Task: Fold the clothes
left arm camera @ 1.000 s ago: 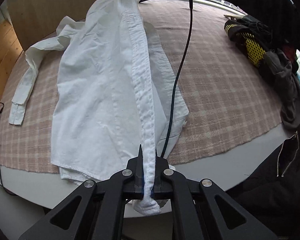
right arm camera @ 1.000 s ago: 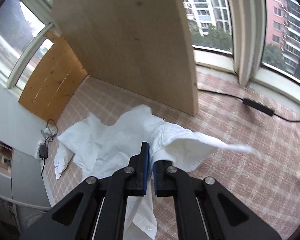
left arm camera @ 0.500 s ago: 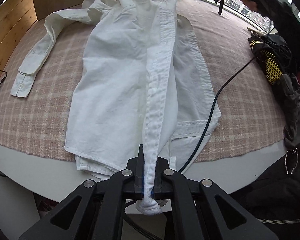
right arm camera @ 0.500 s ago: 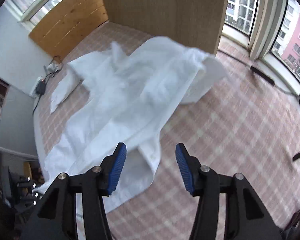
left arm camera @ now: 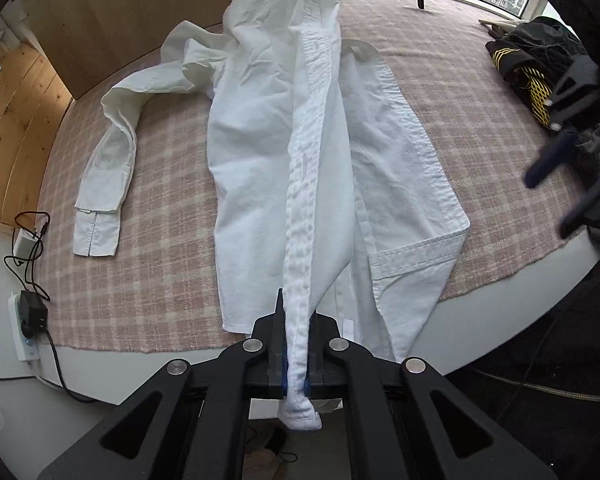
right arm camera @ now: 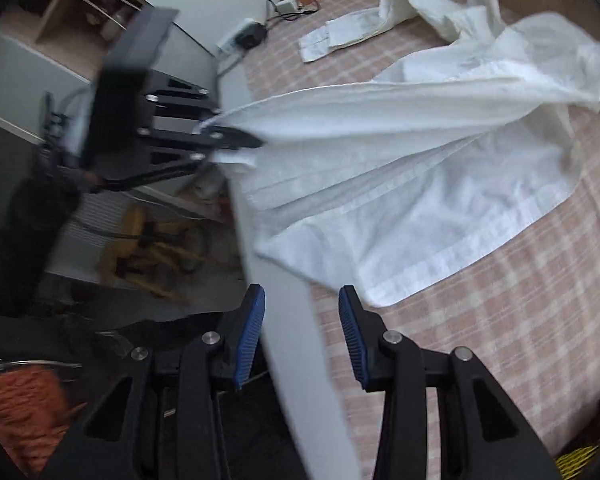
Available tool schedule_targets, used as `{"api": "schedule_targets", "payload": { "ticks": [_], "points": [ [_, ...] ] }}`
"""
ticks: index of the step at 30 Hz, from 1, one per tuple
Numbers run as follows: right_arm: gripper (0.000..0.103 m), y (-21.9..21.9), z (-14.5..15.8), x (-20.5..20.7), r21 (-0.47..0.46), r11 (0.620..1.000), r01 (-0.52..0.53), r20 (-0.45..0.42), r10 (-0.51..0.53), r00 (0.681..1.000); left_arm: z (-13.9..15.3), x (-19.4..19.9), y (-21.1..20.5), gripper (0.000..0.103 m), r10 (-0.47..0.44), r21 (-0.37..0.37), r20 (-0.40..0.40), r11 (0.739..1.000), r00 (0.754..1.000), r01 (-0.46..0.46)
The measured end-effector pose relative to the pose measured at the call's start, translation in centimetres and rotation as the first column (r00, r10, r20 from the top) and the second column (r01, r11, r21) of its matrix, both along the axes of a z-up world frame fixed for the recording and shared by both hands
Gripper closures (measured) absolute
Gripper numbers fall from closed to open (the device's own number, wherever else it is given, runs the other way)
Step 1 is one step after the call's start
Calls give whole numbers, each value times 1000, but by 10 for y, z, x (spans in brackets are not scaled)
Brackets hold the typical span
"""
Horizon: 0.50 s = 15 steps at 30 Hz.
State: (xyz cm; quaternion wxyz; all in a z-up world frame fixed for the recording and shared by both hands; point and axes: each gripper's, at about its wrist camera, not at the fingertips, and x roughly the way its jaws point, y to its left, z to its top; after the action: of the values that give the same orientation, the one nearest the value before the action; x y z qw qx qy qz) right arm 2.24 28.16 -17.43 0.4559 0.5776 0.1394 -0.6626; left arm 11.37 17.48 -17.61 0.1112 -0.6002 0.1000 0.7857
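Left claw (left arm camera: 296, 364) is clamped on the button placket of the white shirt (left arm camera: 260, 152) at its hem corner, with a small tuft of fabric poking out below the jaws. From there the placket runs as a raised ridge up toward the collar, lifted off the rest of the garment. Most of the shirt lies spread on the pink checked cloth (left arm camera: 460, 80) that covers the tabletop (left arm camera: 540, 292), its hem reaching the near edge and one front panel folded open to the right. One sleeve (left arm camera: 108, 168) trails off to the left, cuff flat on the cloth.

Right claw (right arm camera: 302, 332) has its blue-padded jaws well apart and holds nothing; it hovers over the tabletop edge, just beside the shirt's lower corner, not touching it. In the right wrist view the left claw (right arm camera: 236, 140) shows, blurred, gripping the shirt's edge.

A heap of dark clothes (left arm camera: 540, 64) with yellow markings sits at the far right of the cloth, well apart from the shirt. A power strip (left arm camera: 28, 320) with a plugged adapter lies at the left edge
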Motion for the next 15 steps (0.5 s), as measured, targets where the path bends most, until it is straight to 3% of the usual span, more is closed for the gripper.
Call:
{"api": "schedule_targets", "payload": {
  "ticks": [2, 6, 10, 15],
  "points": [
    [65, -15, -9, 11, 41, 999, -19, -68, 22, 997, -1, 0, -2, 99, -7, -1, 3, 1000, 1000, 7],
    [65, -32, -56, -7, 78, 997, -5, 24, 3, 1000, -4, 4, 1, 99, -18, 8, 4, 1000, 1000, 18],
    [65, -33, -67, 0, 57, 998, -37, 32, 35, 999, -7, 9, 6, 99, -27, 19, 5, 999, 1000, 27],
    [66, -18, -78, 12, 26, 996, -80, 171, 75, 982, -7, 11, 14, 99, -62, 20, 4, 998, 998, 62]
  ]
}}
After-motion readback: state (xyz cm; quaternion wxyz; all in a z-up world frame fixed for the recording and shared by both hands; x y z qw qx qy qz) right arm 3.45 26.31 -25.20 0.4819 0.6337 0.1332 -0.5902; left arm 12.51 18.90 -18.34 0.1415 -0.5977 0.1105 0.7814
